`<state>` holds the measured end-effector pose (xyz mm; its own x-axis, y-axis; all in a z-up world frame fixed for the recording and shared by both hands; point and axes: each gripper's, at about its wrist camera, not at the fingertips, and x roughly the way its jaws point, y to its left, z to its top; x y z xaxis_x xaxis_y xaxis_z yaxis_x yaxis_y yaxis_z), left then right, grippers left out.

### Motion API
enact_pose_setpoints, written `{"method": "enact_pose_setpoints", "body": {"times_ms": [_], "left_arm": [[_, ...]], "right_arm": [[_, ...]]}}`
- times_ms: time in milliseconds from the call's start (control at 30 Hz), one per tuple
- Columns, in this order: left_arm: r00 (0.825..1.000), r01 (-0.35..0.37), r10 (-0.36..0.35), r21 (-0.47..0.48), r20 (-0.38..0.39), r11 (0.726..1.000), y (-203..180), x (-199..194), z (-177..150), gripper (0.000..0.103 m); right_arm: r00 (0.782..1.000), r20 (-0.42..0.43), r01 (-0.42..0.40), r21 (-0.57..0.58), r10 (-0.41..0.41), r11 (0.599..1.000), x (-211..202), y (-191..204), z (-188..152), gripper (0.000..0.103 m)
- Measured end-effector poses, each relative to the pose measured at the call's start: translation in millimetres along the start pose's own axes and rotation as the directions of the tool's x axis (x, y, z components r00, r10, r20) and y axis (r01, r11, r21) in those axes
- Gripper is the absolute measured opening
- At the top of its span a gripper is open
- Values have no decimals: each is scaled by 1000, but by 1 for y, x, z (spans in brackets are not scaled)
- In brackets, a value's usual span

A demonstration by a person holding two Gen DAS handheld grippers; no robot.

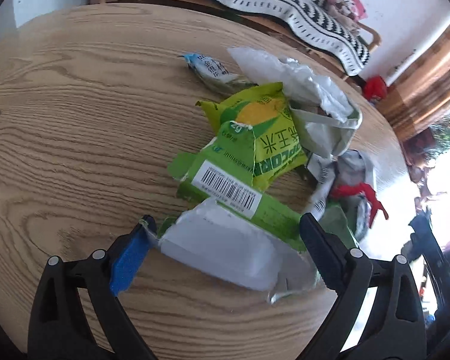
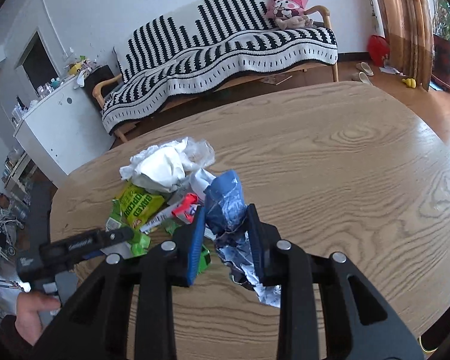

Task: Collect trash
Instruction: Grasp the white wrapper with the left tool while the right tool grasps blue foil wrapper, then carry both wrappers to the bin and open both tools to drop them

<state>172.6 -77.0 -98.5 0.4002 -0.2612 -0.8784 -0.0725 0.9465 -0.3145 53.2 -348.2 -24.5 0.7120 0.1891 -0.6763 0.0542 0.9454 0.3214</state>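
Left wrist view: the left gripper (image 1: 226, 240) spreads its fingers wide around a torn green wrapper (image 1: 225, 207) at lower centre of the wooden table (image 1: 75, 120). Right wrist view: the right gripper (image 2: 226, 228) pinches a crumpled blue wrapper (image 2: 228, 207) at frame centre, beside the trash pile (image 2: 162, 186).

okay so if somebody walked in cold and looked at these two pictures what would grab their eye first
Probably the bright heap of trash in the middle of the wooden table, above all the yellow-green popcorn bag at its center. Next, the right gripper clamped on a crumpled blue wrapper at the heap's near edge, and the left gripper open around a torn green-and-white packet. Behind the table, the black-and-white striped sofa throw stands out.
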Motion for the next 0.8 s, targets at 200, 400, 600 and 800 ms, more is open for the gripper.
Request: {"method": "enact_pose_setpoints", "body": {"times_ms": [200, 400, 600, 800], "left_arm": [[998, -54, 53, 52, 20, 997, -21, 3, -6, 86], [999, -36, 35, 120, 13, 992, -20, -12, -19, 37], [999, 4, -11, 137, 45, 991, -12, -40, -24, 11], [993, 49, -66, 166, 100, 985, -30, -71, -25, 9]], "right_arm": [[1000, -4, 6, -12, -6, 1000, -7, -3, -6, 28], [1000, 10, 8, -7, -8, 1000, -20, -10, -9, 28], [999, 40, 20, 6, -20, 1000, -40, -21, -10, 28], [995, 70, 74, 54, -77, 996, -71, -58, -17, 28]]}}
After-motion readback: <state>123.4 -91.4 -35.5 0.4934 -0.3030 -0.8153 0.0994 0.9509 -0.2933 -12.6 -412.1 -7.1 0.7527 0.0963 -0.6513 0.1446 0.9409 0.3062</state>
